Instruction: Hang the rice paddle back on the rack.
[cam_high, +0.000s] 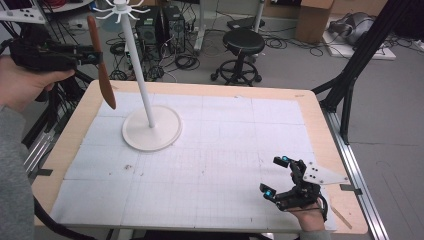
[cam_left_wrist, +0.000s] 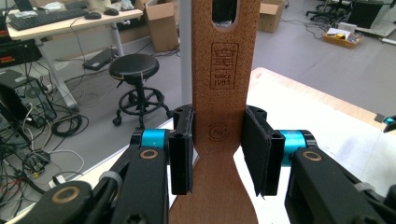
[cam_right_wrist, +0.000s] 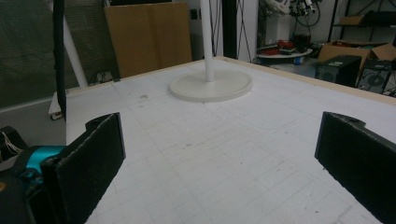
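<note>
A brown wooden spatula (cam_high: 101, 65) hangs upright above the table's far-left corner, held by my left gripper (cam_high: 91, 57) at its handle. In the left gripper view the jaws press both sides of the spatula (cam_left_wrist: 219, 102), which has a hanging slot and a stamped logo; the gripper (cam_left_wrist: 219, 156) is shut on it. A white stand (cam_high: 140, 70) with hooks at its top and a round base (cam_high: 152, 128) rises just right of the spatula. My right gripper (cam_high: 279, 176) rests open low at the table's near right; its jaws (cam_right_wrist: 224, 154) hold nothing and face the stand's base (cam_right_wrist: 211, 85).
The table (cam_high: 320, 130) carries a white gridded mat (cam_high: 210, 165). A black stool (cam_high: 242, 47), computer towers and cables stand on the floor beyond the far edge. A black frame leg (cam_high: 360, 55) stands at the right.
</note>
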